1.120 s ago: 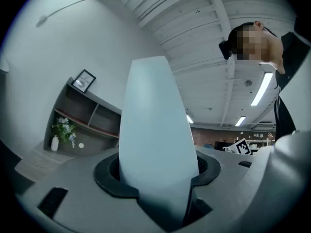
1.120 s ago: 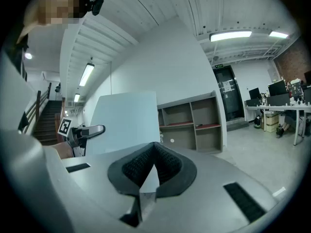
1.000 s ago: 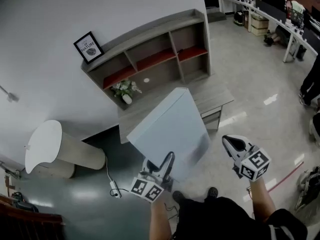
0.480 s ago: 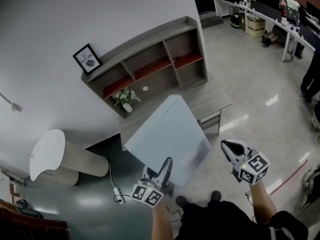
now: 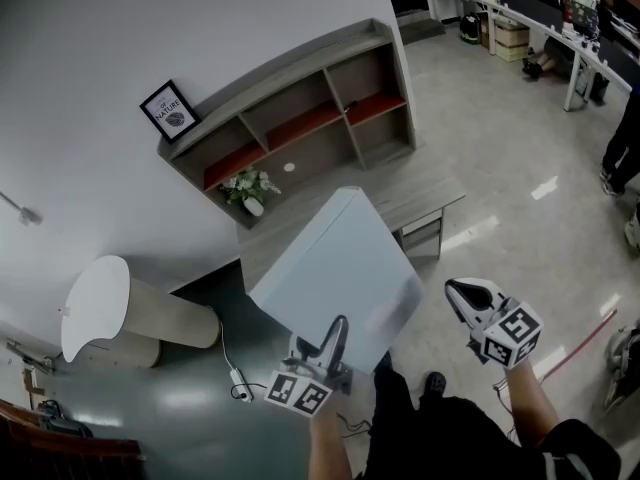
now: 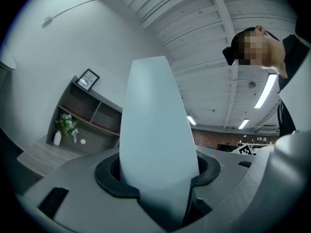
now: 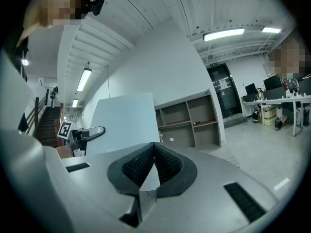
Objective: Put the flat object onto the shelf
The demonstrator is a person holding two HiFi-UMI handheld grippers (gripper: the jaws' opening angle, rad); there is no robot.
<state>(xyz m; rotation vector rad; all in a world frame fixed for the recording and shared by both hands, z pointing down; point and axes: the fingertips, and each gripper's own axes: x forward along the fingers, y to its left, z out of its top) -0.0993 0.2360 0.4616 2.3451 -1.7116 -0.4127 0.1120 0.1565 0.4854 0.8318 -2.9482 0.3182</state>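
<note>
The left tongs (image 5: 336,330) clamp the flat board (image 5: 335,268) by its lower edge, the right tongs (image 5: 462,293) closed and empty, so I would carry it slowly, level, toward the shelf (image 5: 300,123).

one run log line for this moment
left gripper: jaws shut on flat panel | right gripper: jaws shut, empty | shelf: ahead by wall | panel not yet on shelf

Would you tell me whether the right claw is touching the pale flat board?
Apart. The head view shows bare floor between the right claw and the flat board.
</note>
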